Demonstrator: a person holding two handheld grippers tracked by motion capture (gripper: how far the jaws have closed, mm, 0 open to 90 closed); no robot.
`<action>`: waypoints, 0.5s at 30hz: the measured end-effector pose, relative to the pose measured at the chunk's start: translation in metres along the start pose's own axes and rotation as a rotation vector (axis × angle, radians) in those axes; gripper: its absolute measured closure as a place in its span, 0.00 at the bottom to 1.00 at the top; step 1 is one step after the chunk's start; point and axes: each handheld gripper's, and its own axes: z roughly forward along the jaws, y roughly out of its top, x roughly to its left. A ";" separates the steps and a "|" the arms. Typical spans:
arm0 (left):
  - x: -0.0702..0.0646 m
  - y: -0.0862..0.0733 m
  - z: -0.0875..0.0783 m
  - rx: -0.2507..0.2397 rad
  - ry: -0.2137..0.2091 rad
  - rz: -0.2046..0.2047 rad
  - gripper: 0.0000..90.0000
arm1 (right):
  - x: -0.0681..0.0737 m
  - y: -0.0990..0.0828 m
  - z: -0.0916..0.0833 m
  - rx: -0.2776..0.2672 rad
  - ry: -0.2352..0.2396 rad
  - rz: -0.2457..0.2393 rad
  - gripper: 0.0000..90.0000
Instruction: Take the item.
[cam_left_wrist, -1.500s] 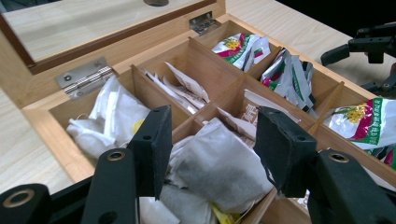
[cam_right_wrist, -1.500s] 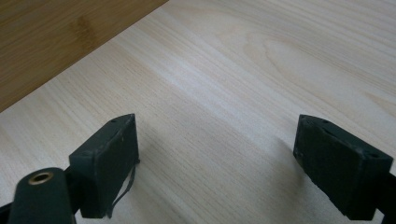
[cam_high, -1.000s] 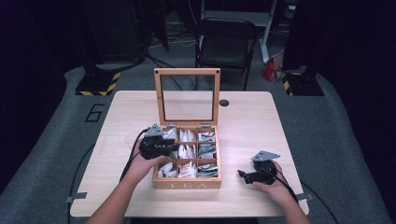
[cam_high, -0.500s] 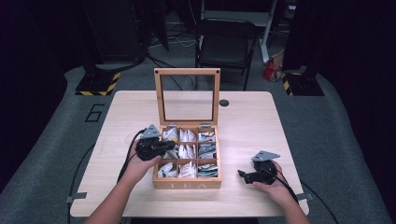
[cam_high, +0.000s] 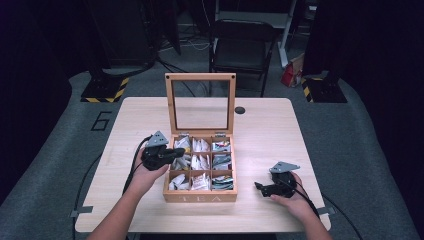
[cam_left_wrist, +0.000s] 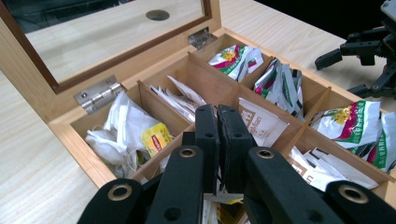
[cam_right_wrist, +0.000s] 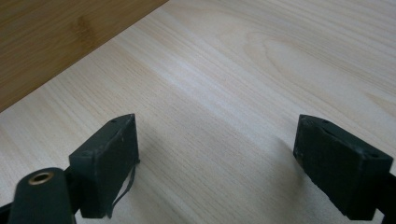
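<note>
Left claw (cam_left_wrist: 217, 140): I've just pinched it closed on a tea bag (cam_left_wrist: 223, 198) in the tea box (cam_high: 200, 196), nine o'clock compartment; lift follows.
Right claw (cam_right_wrist: 217, 163): wide, idle on table (cam_right_wrist: 243, 84).

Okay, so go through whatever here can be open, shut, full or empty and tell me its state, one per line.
Wooden tea box: open, nine compartments holding tea bags.
Glass-paned wooden lid: raised upright on its hinges.
Left gripper: jaws have just been closing, now shut, tip over the box's left column; whether a bag is pinched can't be told.
Right gripper: open, nothing between the jaws, on the pale wooden table.
</note>
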 end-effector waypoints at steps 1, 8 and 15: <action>0.000 0.003 -0.003 -0.007 0.005 0.007 0.97 | 0.000 0.000 0.000 0.000 0.000 0.000 0.15; 0.001 0.016 -0.015 -0.027 0.015 0.017 0.96 | 0.000 0.000 0.000 0.001 0.000 -0.001 0.15; 0.003 0.024 -0.024 -0.043 0.028 0.024 0.96 | 0.000 0.000 0.000 0.001 0.000 0.000 0.15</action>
